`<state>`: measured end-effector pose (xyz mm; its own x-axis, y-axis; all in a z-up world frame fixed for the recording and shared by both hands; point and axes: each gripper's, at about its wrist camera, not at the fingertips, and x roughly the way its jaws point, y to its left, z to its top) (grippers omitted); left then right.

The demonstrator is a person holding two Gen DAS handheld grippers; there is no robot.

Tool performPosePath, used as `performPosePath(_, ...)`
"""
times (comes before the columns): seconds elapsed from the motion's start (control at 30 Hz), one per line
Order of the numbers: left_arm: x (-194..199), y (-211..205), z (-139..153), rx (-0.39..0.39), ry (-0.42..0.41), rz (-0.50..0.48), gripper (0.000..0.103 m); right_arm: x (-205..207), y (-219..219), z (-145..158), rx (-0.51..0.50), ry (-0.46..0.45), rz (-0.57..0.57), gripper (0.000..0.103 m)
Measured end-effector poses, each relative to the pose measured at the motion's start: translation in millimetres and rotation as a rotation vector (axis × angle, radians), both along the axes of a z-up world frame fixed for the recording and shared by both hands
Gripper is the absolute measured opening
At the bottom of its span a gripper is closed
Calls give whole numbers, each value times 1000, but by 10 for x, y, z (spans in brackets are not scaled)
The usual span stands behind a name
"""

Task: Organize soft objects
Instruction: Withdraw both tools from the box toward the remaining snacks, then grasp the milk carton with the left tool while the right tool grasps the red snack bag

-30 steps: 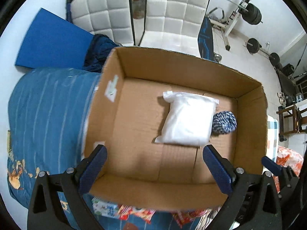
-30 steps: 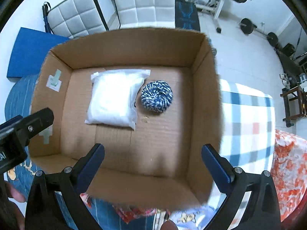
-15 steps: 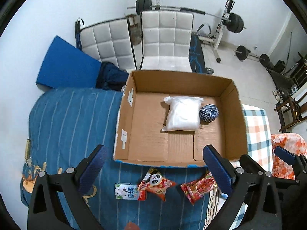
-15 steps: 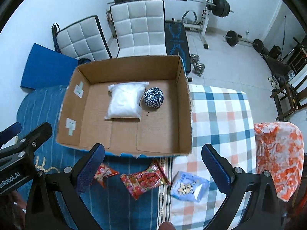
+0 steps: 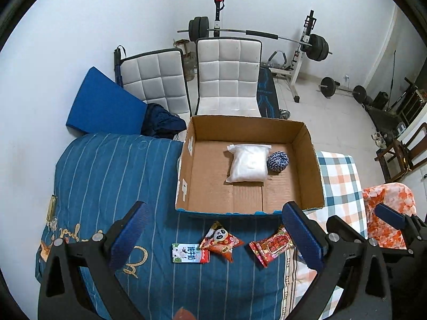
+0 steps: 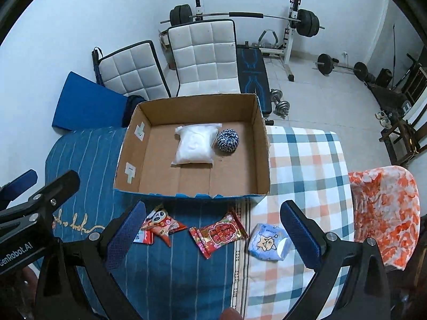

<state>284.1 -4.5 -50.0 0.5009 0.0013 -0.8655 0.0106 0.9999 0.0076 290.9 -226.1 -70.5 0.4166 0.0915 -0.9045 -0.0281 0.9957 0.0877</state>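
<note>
An open cardboard box (image 5: 184, 184) (image 6: 124, 165) stands on the bed. Inside lie a white soft bag (image 5: 249, 163) (image 6: 196, 145) and a blue-white yarn ball (image 5: 277, 161) (image 6: 227, 139). In front of the box lie a panda snack packet (image 5: 221, 241) (image 6: 160, 224), a red snack packet (image 5: 272, 245) (image 6: 217, 233), a small milk pack (image 5: 189, 253) and a blue tissue pack (image 6: 268, 241). My left gripper (image 5: 217, 237) and right gripper (image 6: 212, 236) are both open and empty, held above the packets.
A blue striped cover (image 5: 106, 176) and a checked cover (image 6: 301, 160) lie on the bed. An orange patterned cloth (image 6: 384, 208) is at the right. Two white chairs (image 5: 226, 74), a blue mat (image 5: 101, 106) and weight equipment (image 6: 240, 16) stand behind.
Both grippers have pulled back and up from over the box. The packets in front of the box have come into view. Both stay open and empty.
</note>
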Motion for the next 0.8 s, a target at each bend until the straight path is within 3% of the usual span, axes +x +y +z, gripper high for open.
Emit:
performPosePath(0.13, -51, -4, 0, 8, -7, 1, 102, 2, -30, -142, -1, 40, -12, 102)
performPosePath(0.23, -33, 9, -121, 20, 19, 3, 102, 40, -112, -436, 16, 107, -43, 102)
performPosePath(0.37, -2, 110, -461, 40, 80, 35, 102, 80, -248, -1112, 53, 263, -113, 102)
performPosePath(0.57, 13, 477, -1349, 43, 261, 150, 102, 100, -362, -2227, 122, 481, -281, 102)
performPosePath(0.7, 15, 838, -1908, -62, 398, 269, 102, 106, -374, -2742, 173, 543, -416, 102)
performPosePath(0.8, -30, 1185, -2308, -254, 489, 425, 102, 93, -335, -3016, 214, 577, -507, 97)
